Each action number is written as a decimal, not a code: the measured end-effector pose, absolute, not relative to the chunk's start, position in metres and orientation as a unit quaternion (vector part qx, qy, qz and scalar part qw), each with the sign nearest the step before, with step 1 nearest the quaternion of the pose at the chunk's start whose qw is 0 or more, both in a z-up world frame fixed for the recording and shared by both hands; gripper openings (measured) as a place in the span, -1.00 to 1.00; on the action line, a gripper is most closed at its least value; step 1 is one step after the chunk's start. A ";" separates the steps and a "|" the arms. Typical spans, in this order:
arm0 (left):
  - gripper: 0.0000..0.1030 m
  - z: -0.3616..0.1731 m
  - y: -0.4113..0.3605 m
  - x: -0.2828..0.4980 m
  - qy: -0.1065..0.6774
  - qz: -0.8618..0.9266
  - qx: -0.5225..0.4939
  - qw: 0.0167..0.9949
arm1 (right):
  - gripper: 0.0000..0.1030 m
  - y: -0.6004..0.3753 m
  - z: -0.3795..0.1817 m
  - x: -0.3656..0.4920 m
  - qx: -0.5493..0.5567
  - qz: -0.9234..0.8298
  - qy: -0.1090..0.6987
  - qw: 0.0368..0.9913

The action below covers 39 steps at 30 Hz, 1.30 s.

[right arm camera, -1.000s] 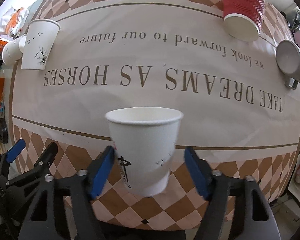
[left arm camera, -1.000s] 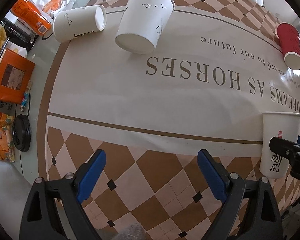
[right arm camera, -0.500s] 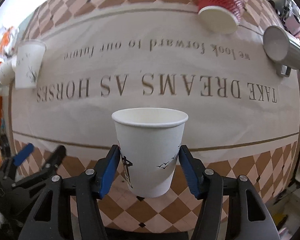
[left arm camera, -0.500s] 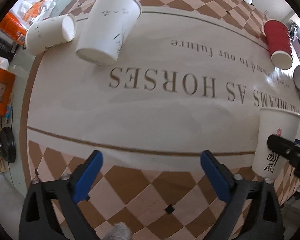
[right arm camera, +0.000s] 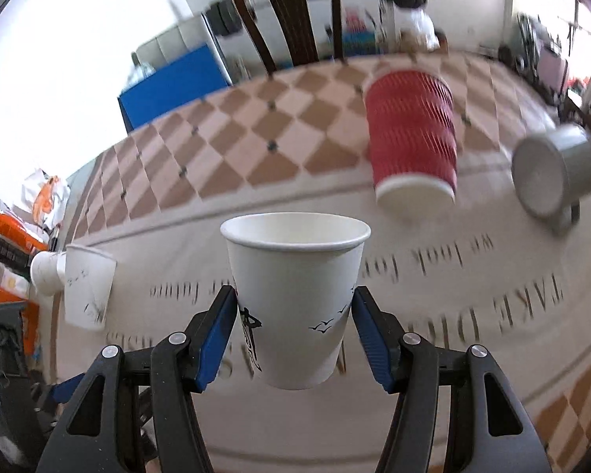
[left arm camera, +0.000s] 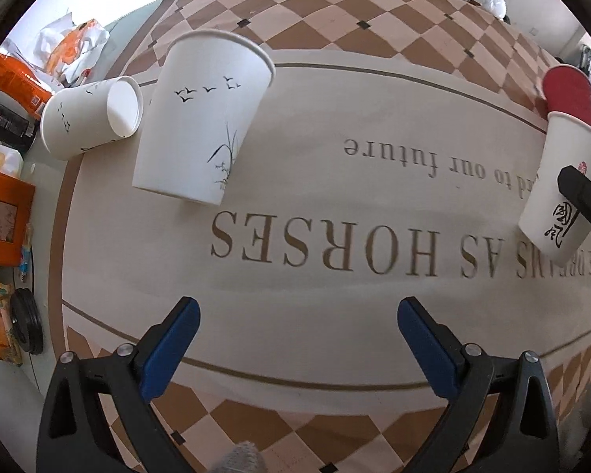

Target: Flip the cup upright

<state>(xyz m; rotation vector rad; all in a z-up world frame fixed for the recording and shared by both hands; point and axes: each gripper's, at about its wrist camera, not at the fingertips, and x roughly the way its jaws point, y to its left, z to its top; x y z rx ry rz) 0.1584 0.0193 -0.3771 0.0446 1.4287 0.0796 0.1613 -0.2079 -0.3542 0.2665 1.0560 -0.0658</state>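
My right gripper (right arm camera: pixel 294 321) is shut on a white paper cup (right arm camera: pixel 295 299) with black birds and calligraphy; the cup is upright, mouth up, lifted off the tablecloth. It also shows at the right edge of the left wrist view (left arm camera: pixel 559 193). My left gripper (left arm camera: pixel 295 339) is open and empty above the printed cloth. Ahead of it stands an upright white paper cup (left arm camera: pixel 205 118) with birds and grass, and a second white paper cup (left arm camera: pixel 92 116) lies on its side to its left.
A red ribbed cup (right arm camera: pixel 411 142) stands mouth down at the back right, with a grey metal mug (right arm camera: pixel 553 171) lying beside it. Orange packets and boxes (left arm camera: pixel 4 181) crowd the left table edge. A dark chair (right arm camera: pixel 291 19) stands behind the table.
My right gripper closed on the cup, lifted it and tilted upward so the room shows. My left gripper moved forward toward the white cups at the left.
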 end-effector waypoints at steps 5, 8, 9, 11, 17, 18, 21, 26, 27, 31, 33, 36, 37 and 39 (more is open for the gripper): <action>0.99 -0.386 0.027 0.160 0.657 0.040 0.027 0.752 | 0.20 -0.206 -0.351 0.147 0.094 -0.029 0.466 0.879; 0.99 -0.392 0.022 0.162 0.657 0.038 0.030 0.753 | 0.22 -0.197 -0.350 0.137 0.071 -0.025 0.460 0.885; 0.99 -0.388 0.026 0.163 0.656 0.038 0.031 0.753 | 0.23 -0.196 -0.349 0.134 0.064 -0.024 0.461 0.885; 0.99 -0.387 0.022 0.155 0.654 0.036 0.031 0.755 | 0.24 -0.190 -0.347 0.127 0.051 -0.024 0.463 0.885; 0.99 -0.381 0.023 0.136 0.647 0.031 0.032 0.761 | 0.41 -0.180 -0.359 0.103 0.040 -0.026 0.486 0.872; 0.99 -0.378 0.025 0.135 0.646 0.030 0.033 0.762 | 0.48 -0.180 -0.360 0.100 0.039 -0.029 0.489 0.871; 0.99 -0.365 0.029 0.124 0.639 0.027 0.037 0.768 | 0.59 -0.179 -0.360 0.090 0.038 -0.032 0.493 0.869; 0.99 -0.337 0.024 0.109 0.627 0.020 0.044 0.778 | 0.67 -0.182 -0.343 0.069 0.034 -0.044 0.493 0.868; 0.99 -0.326 0.022 0.103 0.622 0.018 0.046 0.782 | 0.72 -0.184 -0.336 0.063 0.035 -0.049 0.493 0.868; 0.99 -0.282 0.012 0.084 0.603 0.010 0.046 0.797 | 0.96 -0.194 -0.302 0.046 0.040 -0.070 0.500 0.862; 0.99 -0.255 0.007 0.075 0.590 0.006 0.044 0.806 | 0.98 -0.199 -0.282 0.038 0.040 -0.079 0.505 0.858; 0.99 -0.212 -0.005 0.056 0.570 0.001 0.042 0.821 | 1.00 -0.207 -0.244 0.024 0.032 -0.092 0.507 0.856; 0.99 -0.201 -0.008 0.051 0.564 -0.002 0.039 0.825 | 1.00 -0.209 -0.232 0.021 0.029 -0.093 0.508 0.856; 0.99 -0.175 -0.012 0.041 0.550 -0.003 0.037 0.834 | 1.00 -0.214 -0.204 0.013 0.020 -0.094 0.509 0.856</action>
